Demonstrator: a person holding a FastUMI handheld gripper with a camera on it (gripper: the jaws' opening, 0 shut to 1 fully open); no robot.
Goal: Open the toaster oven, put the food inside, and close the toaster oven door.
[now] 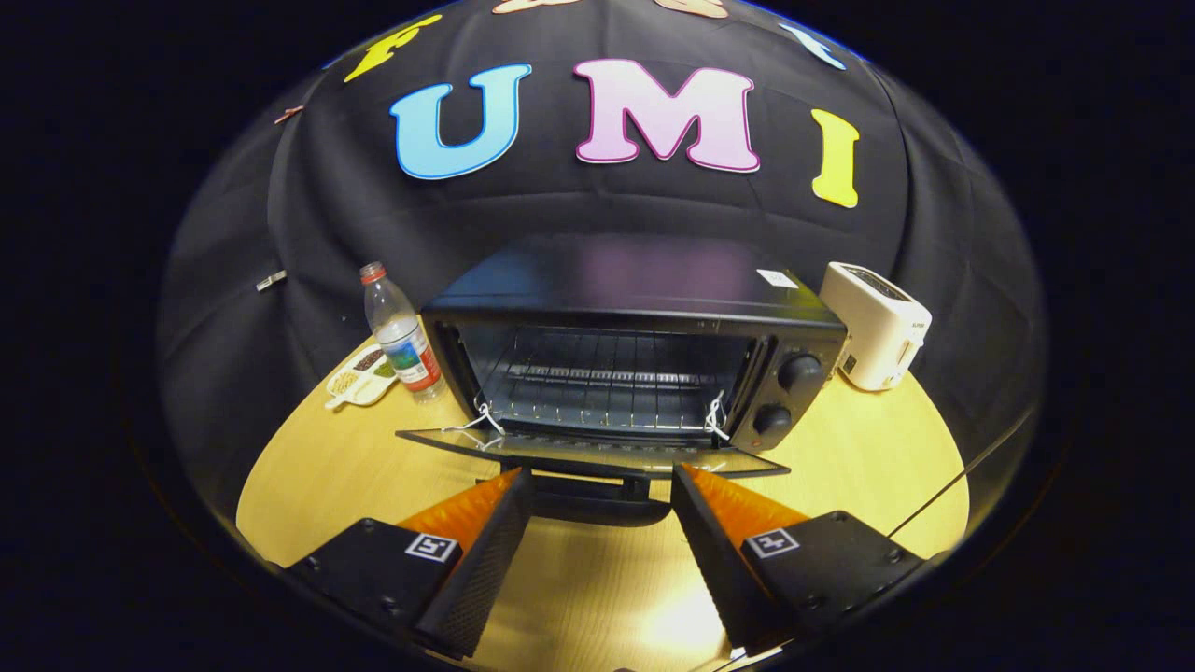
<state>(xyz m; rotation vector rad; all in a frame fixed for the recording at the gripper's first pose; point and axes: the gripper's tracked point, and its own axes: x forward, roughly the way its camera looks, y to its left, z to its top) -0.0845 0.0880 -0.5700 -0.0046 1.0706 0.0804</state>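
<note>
Two fingers of the gripper are spreading wide, empty, risking bumping the lowered door of the toaster oven.

Gripper: wedge fingers textured; black screwed mounts, each bearing square marker.

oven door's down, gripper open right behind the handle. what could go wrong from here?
1. The gripper is open and holds nothing, with the door handle between its fingers; the food step looks undone, so closing now may shut an oven with a bare rack.
2. The snack tray sits behind the water bottle, close beside the toaster oven; reaching for it could tip the bottle.
3. Strings hang at both door hinges and might snag the fingers.
</note>
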